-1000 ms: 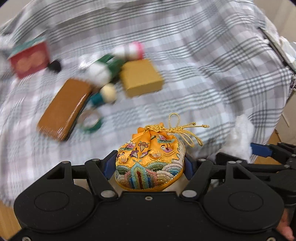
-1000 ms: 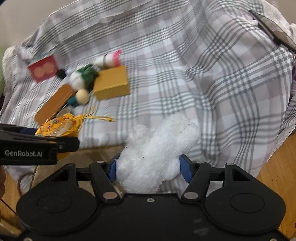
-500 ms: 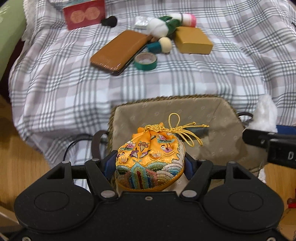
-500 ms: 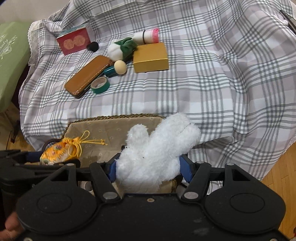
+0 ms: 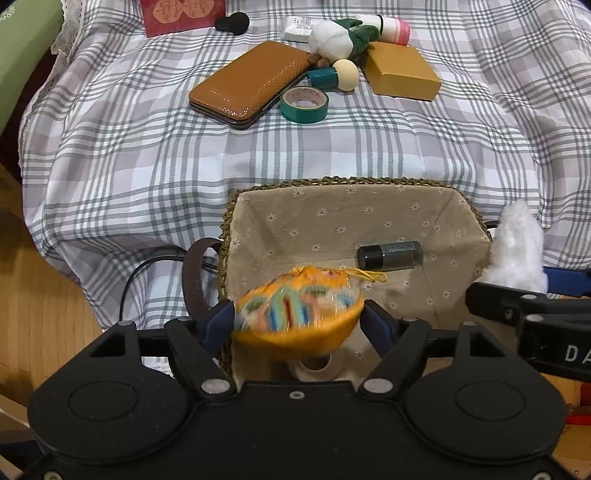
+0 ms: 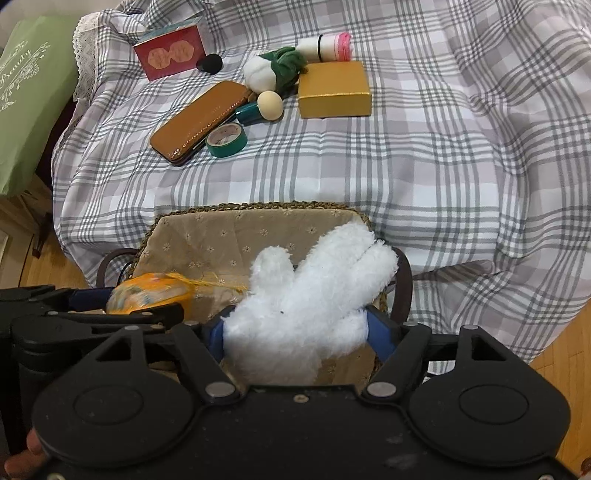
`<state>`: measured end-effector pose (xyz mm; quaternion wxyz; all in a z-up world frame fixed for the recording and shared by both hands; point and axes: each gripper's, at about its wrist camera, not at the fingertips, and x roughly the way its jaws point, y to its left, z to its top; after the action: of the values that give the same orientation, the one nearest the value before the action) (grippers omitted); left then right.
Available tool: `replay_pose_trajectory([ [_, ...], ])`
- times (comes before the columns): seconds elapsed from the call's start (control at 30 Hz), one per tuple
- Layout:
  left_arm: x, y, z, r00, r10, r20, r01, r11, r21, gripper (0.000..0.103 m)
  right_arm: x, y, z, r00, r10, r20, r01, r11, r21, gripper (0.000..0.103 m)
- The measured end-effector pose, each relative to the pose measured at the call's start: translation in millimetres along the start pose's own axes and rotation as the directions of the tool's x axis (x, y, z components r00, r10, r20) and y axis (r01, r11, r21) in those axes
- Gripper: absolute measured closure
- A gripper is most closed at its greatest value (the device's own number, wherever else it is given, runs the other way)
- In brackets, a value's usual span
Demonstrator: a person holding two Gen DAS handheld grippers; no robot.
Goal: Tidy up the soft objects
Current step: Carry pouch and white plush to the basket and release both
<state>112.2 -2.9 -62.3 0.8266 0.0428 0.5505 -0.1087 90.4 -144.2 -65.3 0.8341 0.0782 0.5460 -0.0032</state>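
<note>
My left gripper (image 5: 299,319) is open; the orange embroidered pouch (image 5: 297,312) is blurred between its fingers, tipping down into the lined wicker basket (image 5: 332,206). The pouch also shows in the right wrist view (image 6: 151,293), over the basket (image 6: 229,229). My right gripper (image 6: 295,325) is shut on a white fluffy glove (image 6: 314,291), held over the basket's right side. The glove's tip shows in the left wrist view (image 5: 517,251). A white and green plush (image 5: 340,37) lies on the plaid cloth.
A dark cylinder (image 5: 389,254) and a white roll (image 5: 314,363) lie in the basket. On the cloth are a brown case (image 5: 247,83), green tape (image 5: 303,105), a gold box (image 5: 402,70), a red card (image 5: 183,14) and a pink-capped tube (image 5: 395,26). Wooden floor on the left.
Both grippers have moved back from the table to above the basket. My left gripper's fingers have spread and the pouch has rolled over and is dropping. The glove stays clamped.
</note>
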Motion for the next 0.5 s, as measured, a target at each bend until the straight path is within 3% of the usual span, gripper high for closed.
replay_pose_trajectory([
  [0.5,1.2,-1.5,2.5,0.999,0.043,0.002,-0.043,0.999,0.0,0.031,4.9,-0.8,3.0,1.0,0.013,0.001,-0.013,1.0,-0.005,0.024],
])
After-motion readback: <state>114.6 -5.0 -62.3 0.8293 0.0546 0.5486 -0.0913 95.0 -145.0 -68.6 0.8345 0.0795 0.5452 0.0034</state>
